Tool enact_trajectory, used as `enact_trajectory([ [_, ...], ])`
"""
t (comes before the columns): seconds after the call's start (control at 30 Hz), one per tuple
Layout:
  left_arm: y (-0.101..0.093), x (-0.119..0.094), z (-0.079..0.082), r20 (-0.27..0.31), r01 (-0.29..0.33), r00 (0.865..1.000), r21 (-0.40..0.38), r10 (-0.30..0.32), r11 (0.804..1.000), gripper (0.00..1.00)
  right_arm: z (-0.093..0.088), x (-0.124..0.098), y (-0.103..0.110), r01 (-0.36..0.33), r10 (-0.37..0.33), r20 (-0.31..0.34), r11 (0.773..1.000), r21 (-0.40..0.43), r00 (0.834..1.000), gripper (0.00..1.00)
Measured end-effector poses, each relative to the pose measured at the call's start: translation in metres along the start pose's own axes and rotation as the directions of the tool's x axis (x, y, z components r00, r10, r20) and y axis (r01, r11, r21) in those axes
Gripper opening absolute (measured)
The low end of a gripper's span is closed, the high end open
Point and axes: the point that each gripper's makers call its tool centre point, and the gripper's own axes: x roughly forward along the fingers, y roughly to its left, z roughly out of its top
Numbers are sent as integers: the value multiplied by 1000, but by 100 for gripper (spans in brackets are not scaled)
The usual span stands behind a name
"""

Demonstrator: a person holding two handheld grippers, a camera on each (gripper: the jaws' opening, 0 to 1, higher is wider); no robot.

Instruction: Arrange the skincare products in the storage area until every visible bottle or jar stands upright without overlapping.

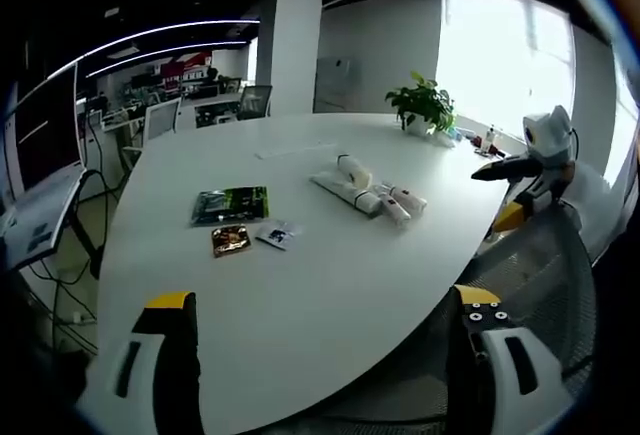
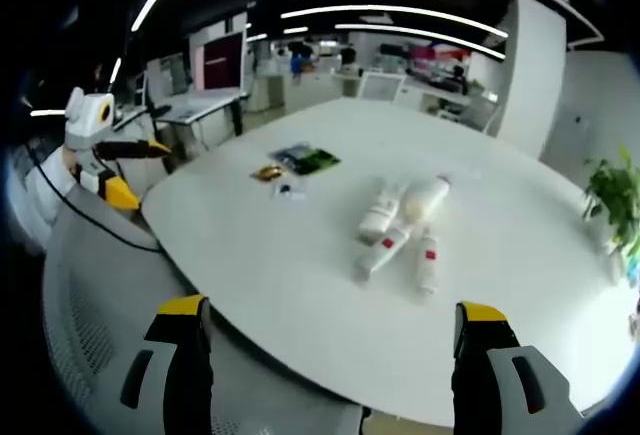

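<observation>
Mesh chair back [image 2: 110, 285] fills the ground nearest my right gripper [image 2: 330, 355], whose yellow-tipped jaws stand wide apart with nothing between them, poised short of the white table [image 2: 300, 285]. My left gripper [image 1: 325, 355] hangs just as wide and just as empty over the table's near edge, another mesh chair [image 1: 540, 285] at its right jaw.

Out beyond the table edge lie the skincare bottles [image 2: 405, 225], four white ones by my count, all toppled in a loose cluster at mid-table. Two stout ones sit farther from me, touching or nearly so; two slim red-labelled tubes rest nearer, fanned apart. None stands upright, so the arranging is not yet begun. Left of the bottles lie a green packet [image 2: 308, 160], a small gold sachet [image 2: 266, 172] and a white sachet [image 2: 288, 191], well apart from the cluster. A potted plant [image 1: 424, 107] stands past the bottles toward the far edge.

Risk, as I judge it: round bottles on a smooth top may roll when nudged, and the crowding means a jaw reaching for one could knock its neighbour. Slim tubes set on narrow caps may tip again if let go off-plumb.
</observation>
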Motion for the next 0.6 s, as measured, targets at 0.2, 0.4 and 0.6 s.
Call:
enact_trajectory([
  [0.2,-2,0,0,4,11,1000,9,-11,1000,99,1,0,-3,27,-27,6,1000,-10,1000,100],
  [0.4,-8,0,1,7,28,1000,28,-29,999,99,4,-3,-9,69,-69,32,998,-1,997,99],
  [0.6,-17,0,0,0,66,998,55,-66,996,99,4,-5,-17,118,-119,45,993,18,992,99],
])
